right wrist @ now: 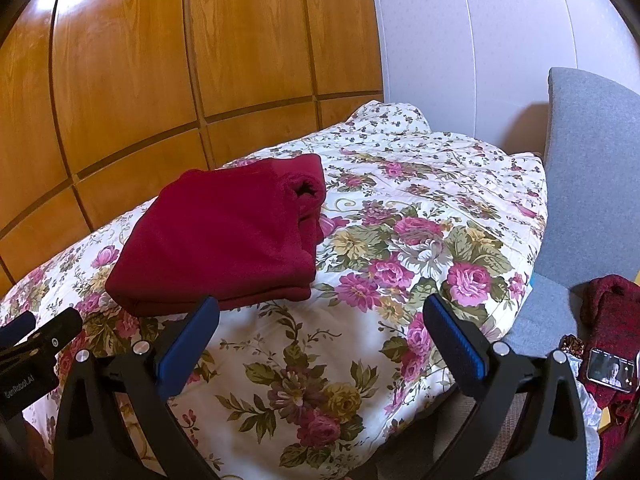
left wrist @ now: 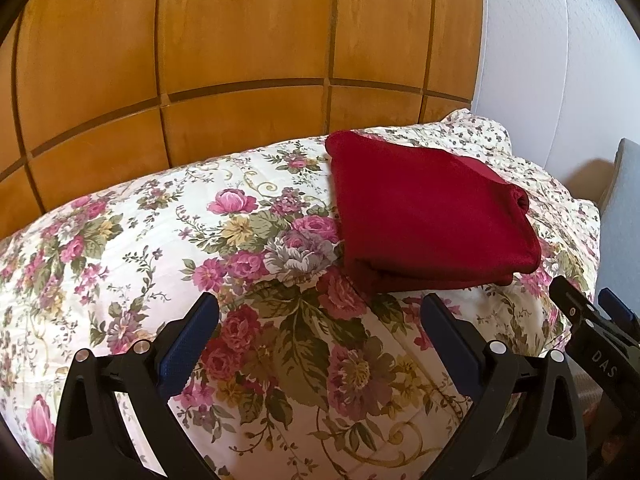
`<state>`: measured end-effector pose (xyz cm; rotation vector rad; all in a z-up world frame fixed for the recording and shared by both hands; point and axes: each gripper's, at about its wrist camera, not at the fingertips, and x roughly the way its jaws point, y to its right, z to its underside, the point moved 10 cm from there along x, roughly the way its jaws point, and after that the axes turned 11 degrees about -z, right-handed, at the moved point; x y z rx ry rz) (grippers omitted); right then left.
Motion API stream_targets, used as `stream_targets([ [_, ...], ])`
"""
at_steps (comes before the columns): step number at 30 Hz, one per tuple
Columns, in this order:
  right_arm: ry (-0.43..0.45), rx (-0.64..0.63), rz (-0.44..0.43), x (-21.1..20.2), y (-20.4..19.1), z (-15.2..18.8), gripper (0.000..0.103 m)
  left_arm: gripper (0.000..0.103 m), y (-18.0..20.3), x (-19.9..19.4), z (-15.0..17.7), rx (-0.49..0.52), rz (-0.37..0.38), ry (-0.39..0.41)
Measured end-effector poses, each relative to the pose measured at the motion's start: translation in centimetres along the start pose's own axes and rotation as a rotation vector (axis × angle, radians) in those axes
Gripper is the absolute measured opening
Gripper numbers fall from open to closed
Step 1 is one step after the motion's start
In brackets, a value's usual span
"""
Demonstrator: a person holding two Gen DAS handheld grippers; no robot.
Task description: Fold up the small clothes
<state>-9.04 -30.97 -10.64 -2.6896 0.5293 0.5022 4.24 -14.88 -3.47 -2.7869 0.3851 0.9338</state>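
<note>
A dark red garment [left wrist: 428,216] lies folded in a thick neat stack on the floral quilt [left wrist: 248,240]. In the right wrist view the garment [right wrist: 228,236] sits at the left on the quilt [right wrist: 420,216]. My left gripper [left wrist: 320,316] is open and empty, hovering just in front of the stack's near edge. My right gripper [right wrist: 320,320] is open and empty, just in front and to the right of the stack. Each gripper's body shows at the edge of the other's view.
A wooden panelled wardrobe [left wrist: 240,60] stands behind the bed, a white wall [right wrist: 480,48] to its right. A grey chair [right wrist: 592,184] stands at the right, with a dark red knitted item [right wrist: 612,320] and a phone [right wrist: 612,368] on its seat.
</note>
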Motion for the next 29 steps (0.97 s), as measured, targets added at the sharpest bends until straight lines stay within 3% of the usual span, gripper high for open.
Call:
stream_targets([
  [15, -0.004, -0.001, -0.007, 0.2, 0.0, 0.0, 0.101, 0.100, 0.7, -0.6, 0.0, 0.060, -0.010, 0.040],
  [29, -0.023, 0.013, -0.002, 0.8, 0.6, 0.2, 0.101, 0.100, 0.8, 0.6, 0.9, 0.050, 0.010, -0.030],
])
